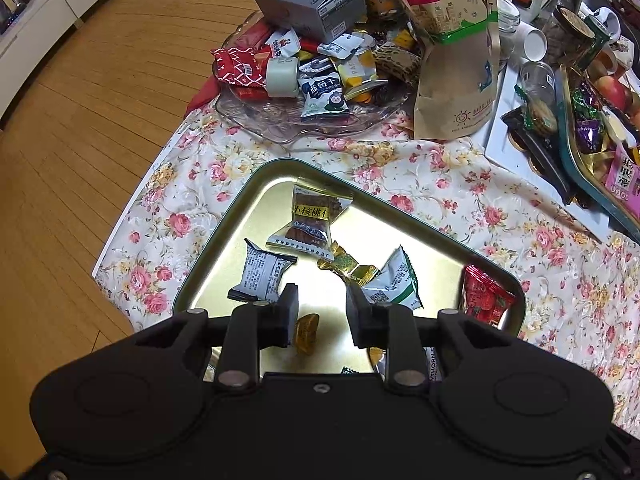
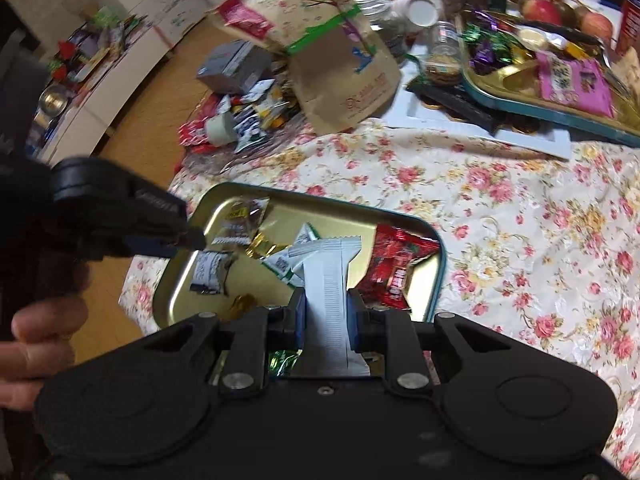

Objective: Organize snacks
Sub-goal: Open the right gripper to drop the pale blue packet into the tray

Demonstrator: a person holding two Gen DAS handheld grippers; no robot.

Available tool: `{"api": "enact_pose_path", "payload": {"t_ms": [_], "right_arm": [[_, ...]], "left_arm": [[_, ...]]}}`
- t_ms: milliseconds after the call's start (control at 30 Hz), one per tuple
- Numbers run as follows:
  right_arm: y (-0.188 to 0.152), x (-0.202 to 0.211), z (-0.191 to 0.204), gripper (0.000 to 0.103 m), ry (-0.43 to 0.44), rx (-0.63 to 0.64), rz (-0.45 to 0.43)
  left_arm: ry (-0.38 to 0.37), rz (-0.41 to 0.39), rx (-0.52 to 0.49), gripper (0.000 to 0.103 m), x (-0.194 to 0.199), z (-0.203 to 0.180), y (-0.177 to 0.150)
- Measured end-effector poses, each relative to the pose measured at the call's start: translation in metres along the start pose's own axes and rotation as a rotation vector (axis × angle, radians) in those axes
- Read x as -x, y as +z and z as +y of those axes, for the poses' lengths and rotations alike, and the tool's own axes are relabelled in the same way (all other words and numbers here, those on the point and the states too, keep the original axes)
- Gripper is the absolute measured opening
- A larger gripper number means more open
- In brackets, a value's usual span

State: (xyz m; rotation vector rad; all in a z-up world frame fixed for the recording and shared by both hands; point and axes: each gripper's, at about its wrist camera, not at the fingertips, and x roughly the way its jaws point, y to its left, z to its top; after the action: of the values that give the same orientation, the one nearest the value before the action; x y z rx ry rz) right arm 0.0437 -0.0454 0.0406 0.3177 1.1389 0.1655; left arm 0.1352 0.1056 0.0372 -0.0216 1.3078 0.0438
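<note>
We hold a silver-grey snack packet (image 2: 326, 280) pinched between the pressed-together fingers of our right gripper (image 2: 325, 316), hanging over the near end of the gold tin tray (image 1: 224, 236) on the flowered tablecloth (image 1: 460, 184). Our left gripper (image 1: 322, 314) hovers over the same tray with its fingers spread and nothing between them, above a small amber candy (image 1: 306, 332); around it lie a brown walnut packet (image 1: 312, 220), a gold-wrapped sweet (image 1: 348, 266) and a red packet (image 1: 484, 296). Behind the tray a glass dish (image 1: 280, 128) is heaped with more snacks beside a paper bag (image 1: 452, 40).
</note>
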Motion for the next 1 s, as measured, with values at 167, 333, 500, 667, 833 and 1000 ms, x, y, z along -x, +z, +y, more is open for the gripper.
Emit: {"api": "enact_pose_path", "payload": {"t_ms": [167, 333, 500, 667, 833, 1000], "right_arm": [[-0.007, 0.004, 0.016, 0.022, 0.022, 0.087, -0.018], [-0.008, 0.011, 0.022, 0.027, 0.014, 0.124, -0.070], [-0.004, 0.017, 0.014, 0.036, 0.015, 0.082, -0.107], [-0.005, 0.011, 0.010, 0.036, -0.049, 0.094, -0.093], [-0.010, 0.007, 0.006, 0.036, -0.102, 0.117, -0.061], [-0.018, 0.010, 0.001, 0.036, -0.144, 0.134, -0.062]], "left_arm": [[0.003, -0.002, -0.001, 0.036, 0.000, 0.000, 0.000], [0.004, -0.011, -0.003, 0.036, 0.002, -0.001, 0.000], [0.019, -0.039, -0.025, 0.036, 0.005, -0.005, -0.002], [0.043, -0.081, -0.069, 0.036, 0.009, -0.013, -0.008], [0.054, -0.102, -0.115, 0.036, 0.011, -0.018, -0.019], [0.075, -0.106, -0.114, 0.037, 0.009, -0.017, -0.034]]}}
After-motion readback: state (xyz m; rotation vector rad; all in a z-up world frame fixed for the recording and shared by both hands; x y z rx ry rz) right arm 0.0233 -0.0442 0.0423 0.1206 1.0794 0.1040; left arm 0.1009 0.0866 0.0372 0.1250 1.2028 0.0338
